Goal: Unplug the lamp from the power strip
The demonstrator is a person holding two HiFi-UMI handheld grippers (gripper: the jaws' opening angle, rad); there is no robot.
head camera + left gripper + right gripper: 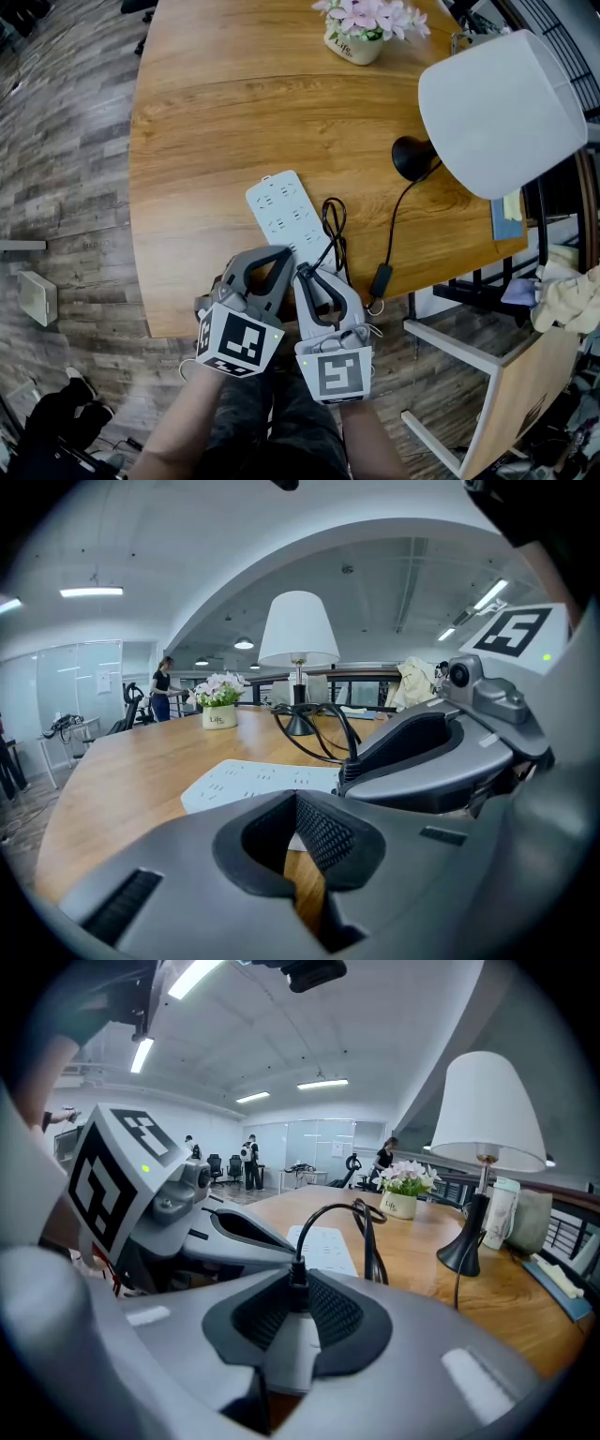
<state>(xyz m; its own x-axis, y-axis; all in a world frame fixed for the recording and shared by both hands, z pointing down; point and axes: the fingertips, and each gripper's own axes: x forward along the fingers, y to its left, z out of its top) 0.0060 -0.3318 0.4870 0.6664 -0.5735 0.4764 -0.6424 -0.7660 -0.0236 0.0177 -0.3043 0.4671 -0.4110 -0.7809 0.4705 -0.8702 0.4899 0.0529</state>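
Two closed grippers: right gripper clamps the white lamp plug with black cord; left gripper sits empty alongside. Pulling it from the white rectangular power strip just ahead seems not yet done.

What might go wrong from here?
1. The right gripper is shut on the plug just where the cord enters; if the grip slips onto the cord, pulling may strain it.
2. The left gripper, shut on nothing, sits at the near end of the strip; unless it presses down, the strip may lift with the plug.
3. A long pull might tug the lamp by its cord.
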